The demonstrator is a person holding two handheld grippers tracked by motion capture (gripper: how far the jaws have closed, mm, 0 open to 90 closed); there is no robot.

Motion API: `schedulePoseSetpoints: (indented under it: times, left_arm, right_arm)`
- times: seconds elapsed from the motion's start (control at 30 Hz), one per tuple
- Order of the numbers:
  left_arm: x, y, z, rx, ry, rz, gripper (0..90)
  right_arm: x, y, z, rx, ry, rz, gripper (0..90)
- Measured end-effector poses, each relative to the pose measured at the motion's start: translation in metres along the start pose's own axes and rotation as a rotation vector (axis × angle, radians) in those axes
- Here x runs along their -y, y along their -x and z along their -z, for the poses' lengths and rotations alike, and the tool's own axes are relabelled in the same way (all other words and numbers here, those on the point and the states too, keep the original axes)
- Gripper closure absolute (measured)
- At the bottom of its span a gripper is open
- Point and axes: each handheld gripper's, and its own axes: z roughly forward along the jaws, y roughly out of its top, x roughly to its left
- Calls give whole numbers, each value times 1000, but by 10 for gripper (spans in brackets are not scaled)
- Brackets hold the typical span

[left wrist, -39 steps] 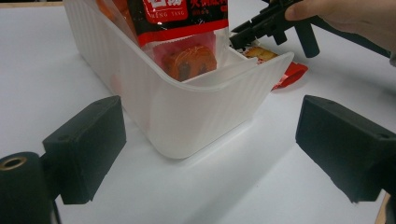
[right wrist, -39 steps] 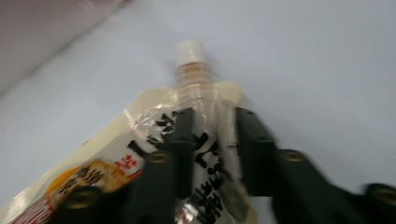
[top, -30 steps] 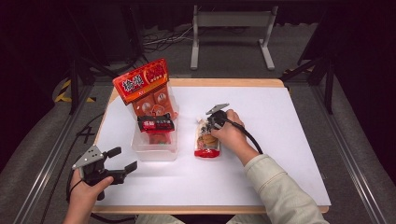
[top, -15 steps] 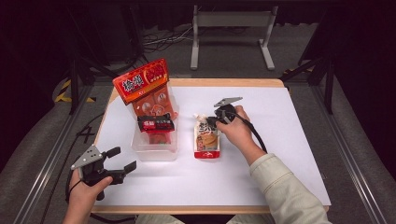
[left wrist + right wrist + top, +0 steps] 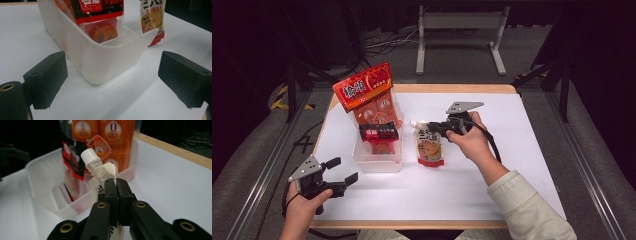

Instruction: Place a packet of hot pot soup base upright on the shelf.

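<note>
Right claw [image 5: 432, 127] is clenching the top edge of the pouch [image 5: 429, 145], just beside its white spout [image 5: 90, 160]; the pouch is hanging from the jaws with its bottom at the white table [image 5: 512, 150]. Left of the pouch, close by, a clear bin [image 5: 379, 162] is standing with an orange bag [image 5: 367, 97] and a red-black packet [image 5: 378, 133] upright inside. Left claw [image 5: 343, 171] is hovering released near the bin's front corner, holding nothing.

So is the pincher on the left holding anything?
No, the left gripper stands wide open in its own view, and the clear plastic bin sits beyond its jaws, untouched.
</note>
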Motion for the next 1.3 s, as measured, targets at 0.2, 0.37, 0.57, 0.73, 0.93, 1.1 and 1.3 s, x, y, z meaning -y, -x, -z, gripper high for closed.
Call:
schedulePoseSetpoints:
  times: [0.2, 0.37, 0.57, 0.73, 0.93, 1.1, 1.3]
  left_arm:
    - [0, 0, 0, -2, 1, 3, 96]
    - [0, 0, 0, -3, 1, 3, 96]
    - [0, 0, 1, -4, 4, 6, 96]
    - [0, 0, 1, -3, 5, 7, 96]
    - [1, -1, 0, -2, 4, 9, 96]
    - [1, 0, 0, -1, 5, 9, 96]
    - [1, 0, 0, 0, 3, 10, 96]
  right_arm:
    - [-5, -7, 6, -49, 44, 31, 886]
    - [-12, -12, 9, -95, 93, 47, 887]
    - [-23, -18, 13, -114, 128, 68, 888]
    - [-28, -18, 16, -135, 160, 63, 889]
    - [-33, -15, 20, -206, 217, 19, 890]
    - [-37, -14, 21, -273, 262, -13, 890]
    - [-45, -19, 20, -269, 267, 8, 891]
